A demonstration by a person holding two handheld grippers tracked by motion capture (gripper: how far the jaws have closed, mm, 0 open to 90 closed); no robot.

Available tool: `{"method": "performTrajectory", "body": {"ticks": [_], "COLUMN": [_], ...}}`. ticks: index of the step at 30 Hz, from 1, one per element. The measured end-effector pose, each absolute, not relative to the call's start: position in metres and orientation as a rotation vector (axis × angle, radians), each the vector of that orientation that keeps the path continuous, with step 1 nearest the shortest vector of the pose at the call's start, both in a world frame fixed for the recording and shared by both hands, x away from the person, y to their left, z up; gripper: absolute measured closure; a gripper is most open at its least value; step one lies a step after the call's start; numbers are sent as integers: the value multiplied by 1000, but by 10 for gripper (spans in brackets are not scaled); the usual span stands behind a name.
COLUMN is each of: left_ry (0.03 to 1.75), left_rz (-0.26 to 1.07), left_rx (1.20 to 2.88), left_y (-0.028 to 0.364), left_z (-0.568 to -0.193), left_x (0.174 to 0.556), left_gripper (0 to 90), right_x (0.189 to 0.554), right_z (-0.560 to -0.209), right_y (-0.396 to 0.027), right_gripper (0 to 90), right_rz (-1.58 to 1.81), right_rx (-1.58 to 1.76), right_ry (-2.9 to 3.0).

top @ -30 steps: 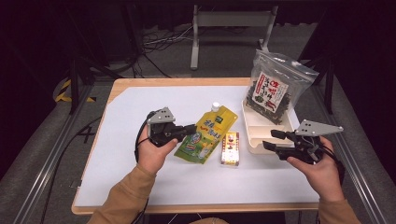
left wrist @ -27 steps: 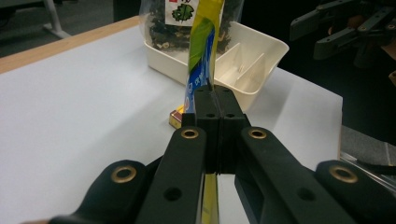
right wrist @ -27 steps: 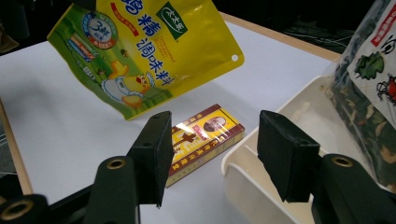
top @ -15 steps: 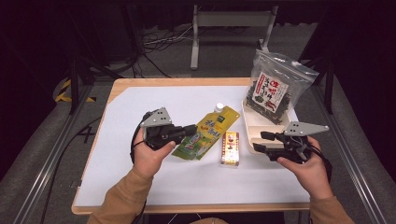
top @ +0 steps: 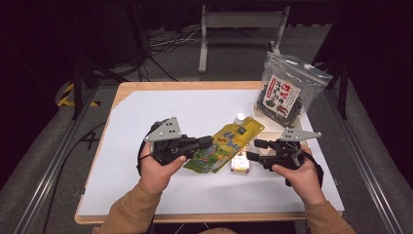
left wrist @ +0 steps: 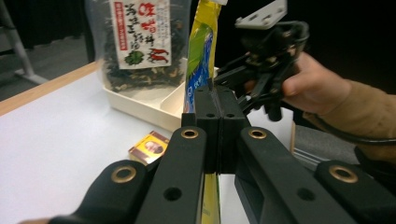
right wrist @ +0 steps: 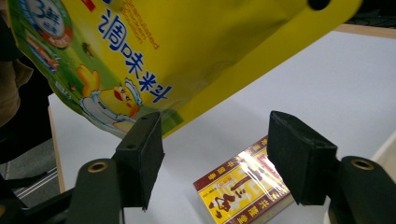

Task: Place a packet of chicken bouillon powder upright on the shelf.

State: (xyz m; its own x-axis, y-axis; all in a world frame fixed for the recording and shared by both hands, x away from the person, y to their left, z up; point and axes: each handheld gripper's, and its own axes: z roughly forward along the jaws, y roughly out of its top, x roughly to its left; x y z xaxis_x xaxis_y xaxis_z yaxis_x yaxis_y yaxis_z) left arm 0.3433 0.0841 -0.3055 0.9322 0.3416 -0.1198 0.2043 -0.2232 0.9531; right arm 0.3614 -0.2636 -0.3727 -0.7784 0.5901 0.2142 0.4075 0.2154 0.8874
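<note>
High view: left claw [top: 207,142] clenched on yellow pouch [top: 229,144], raised off bench [top: 146,195] to expose small box [top: 239,163] just beside and below pouch. Right claw [top: 252,150] released, jaws just opening, lined up astride small box, probably for pickup.

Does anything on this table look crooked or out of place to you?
Only the yellow spouted seasoning pouch: the left gripper pinches its edge and holds it tilted above the white table. The small yellow-and-red box lies flat, and the clear bag of dark dried food leans upright in a white tray.
</note>
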Motion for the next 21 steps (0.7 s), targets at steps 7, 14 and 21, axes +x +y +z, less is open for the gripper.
{"method": "performTrajectory", "body": {"ticks": [7,14,21], "left_ry": [367,355,359], "left_rz": [111,84,87], "left_rx": [1815,1803,1811], "left_y": [78,74,73], "left_z": [-305,-309,-311], "left_x": [340,340,342], "left_gripper": [900,900,900], "right_x": [363,363,361], "right_z": [-381,-382,-376], "right_y": [-253,-253,-262], "right_gripper": [321,344,532], "right_rz": [1779,1948,1970], "right_rx": [930,914,909], "right_ry": [2328,2301,2272]}}
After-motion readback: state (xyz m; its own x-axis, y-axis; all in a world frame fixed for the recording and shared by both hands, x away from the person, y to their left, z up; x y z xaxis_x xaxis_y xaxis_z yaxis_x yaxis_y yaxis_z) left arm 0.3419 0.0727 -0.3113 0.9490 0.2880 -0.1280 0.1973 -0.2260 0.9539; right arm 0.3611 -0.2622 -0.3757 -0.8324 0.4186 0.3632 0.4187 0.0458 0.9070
